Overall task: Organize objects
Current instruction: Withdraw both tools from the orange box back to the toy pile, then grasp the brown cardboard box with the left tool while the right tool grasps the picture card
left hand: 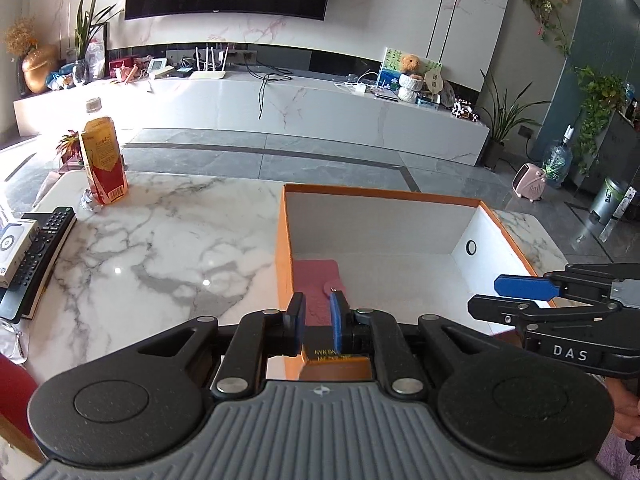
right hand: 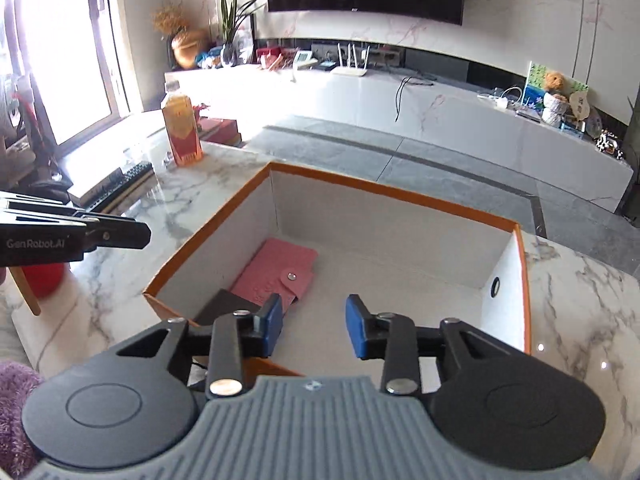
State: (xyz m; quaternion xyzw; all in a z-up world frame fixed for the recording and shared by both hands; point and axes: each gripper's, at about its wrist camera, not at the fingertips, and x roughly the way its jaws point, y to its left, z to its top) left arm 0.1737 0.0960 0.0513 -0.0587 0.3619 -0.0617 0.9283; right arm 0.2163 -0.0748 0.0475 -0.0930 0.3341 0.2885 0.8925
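Held item: the left claw (left hand: 317, 320) is gripping a small brown box with gold lettering (left hand: 334, 362), its pads closed narrowly on it, just above the near wall of the orange box (left hand: 384, 194).
Orange box: it is sitting open on the marble counter (left hand: 160, 240), white inside, with a pink wallet (right hand: 276, 270) lying flat on its floor toward the left corner and a dark flat item (right hand: 222, 306) beside the wallet at the near wall.
Right claw: the right claw (right hand: 312, 330) is hanging over the box interior with its pads spread wide and nothing between them.
Step in hand: judging by the pose, the left claw is bringing the small box over the rim to set it inside with the wallet.
Next move: it is likely calling for carrying the small box clear of the near wall, lowering it onto bare floor beside the wallet, then opening the pads.
Still on the counter: a yellow-and-red bottle (left hand: 103, 160) is standing well apart at the far left, and a remote control (left hand: 38, 246) is lying on a book at the left edge.
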